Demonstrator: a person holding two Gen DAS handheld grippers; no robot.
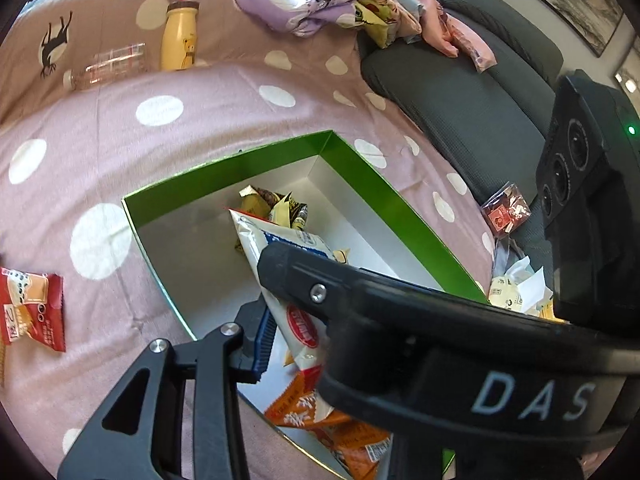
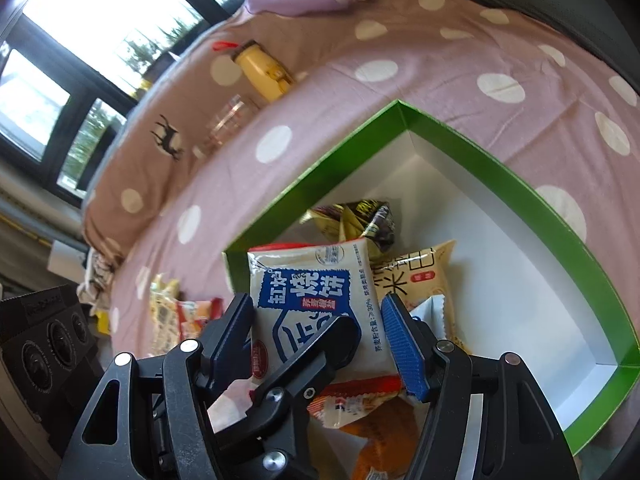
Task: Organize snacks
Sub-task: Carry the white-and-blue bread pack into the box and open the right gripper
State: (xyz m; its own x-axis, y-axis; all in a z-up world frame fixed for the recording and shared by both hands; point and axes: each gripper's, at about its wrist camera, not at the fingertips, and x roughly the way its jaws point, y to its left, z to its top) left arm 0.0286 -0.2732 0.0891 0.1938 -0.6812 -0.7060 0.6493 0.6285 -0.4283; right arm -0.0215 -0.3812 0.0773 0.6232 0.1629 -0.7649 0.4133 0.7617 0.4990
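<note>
A green box (image 1: 360,160) with a white inside lies on the pink dotted bedspread; it also shows in the right wrist view (image 2: 500,168). It holds yellow snack packs (image 1: 276,204), an orange pack (image 1: 316,404) and a beige pack (image 2: 420,276). My left gripper (image 1: 272,308) is shut on a white-and-blue biscuit pack (image 1: 280,248) and holds it over the box. In the right wrist view the same pack (image 2: 316,300) sits between the fingers of my right gripper (image 2: 320,328), which stands open around it, and the left gripper's finger (image 2: 316,344) lies across it.
A red snack pack (image 1: 32,308) lies on the bedspread left of the box. A yellow bottle (image 1: 180,36) and a clear bottle (image 1: 108,66) lie farther back. Loose snacks (image 1: 508,212) sit by the grey cushion (image 1: 460,92). More packs (image 2: 180,312) lie left of the box.
</note>
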